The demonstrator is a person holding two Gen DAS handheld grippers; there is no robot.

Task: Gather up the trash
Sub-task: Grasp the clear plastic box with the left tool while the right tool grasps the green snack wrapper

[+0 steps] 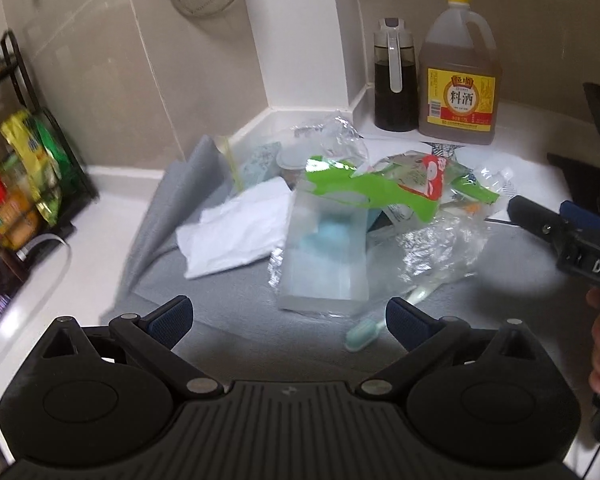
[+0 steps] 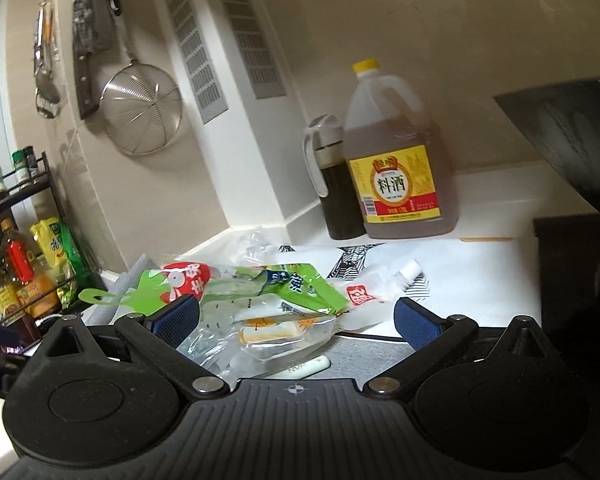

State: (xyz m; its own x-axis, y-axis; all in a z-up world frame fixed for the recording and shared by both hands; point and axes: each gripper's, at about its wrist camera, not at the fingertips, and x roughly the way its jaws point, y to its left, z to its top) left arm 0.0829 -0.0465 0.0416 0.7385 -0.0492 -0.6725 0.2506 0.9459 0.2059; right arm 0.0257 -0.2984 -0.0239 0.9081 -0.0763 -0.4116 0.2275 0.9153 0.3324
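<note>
Green and clear plastic wrappers (image 1: 380,196), white paper (image 1: 236,232), mint toothbrush (image 1: 360,334) all heaped on grey mat (image 1: 228,336), none picked up; left gripper (image 1: 288,320) and right gripper (image 2: 296,316) wide open, empty.

A heap of trash lies on the grey mat (image 1: 228,320), in front of the cooking-wine jug (image 1: 458,76). A clear plastic box (image 1: 324,256) leans near the mat's middle, a crumpled white tissue (image 1: 236,236) just left of it. A green-and-red wrapper (image 1: 380,188) drapes across the top, over crinkled clear bags (image 1: 432,248). A mint toothbrush (image 1: 360,334) lies flat at the heap's near edge.
</note>
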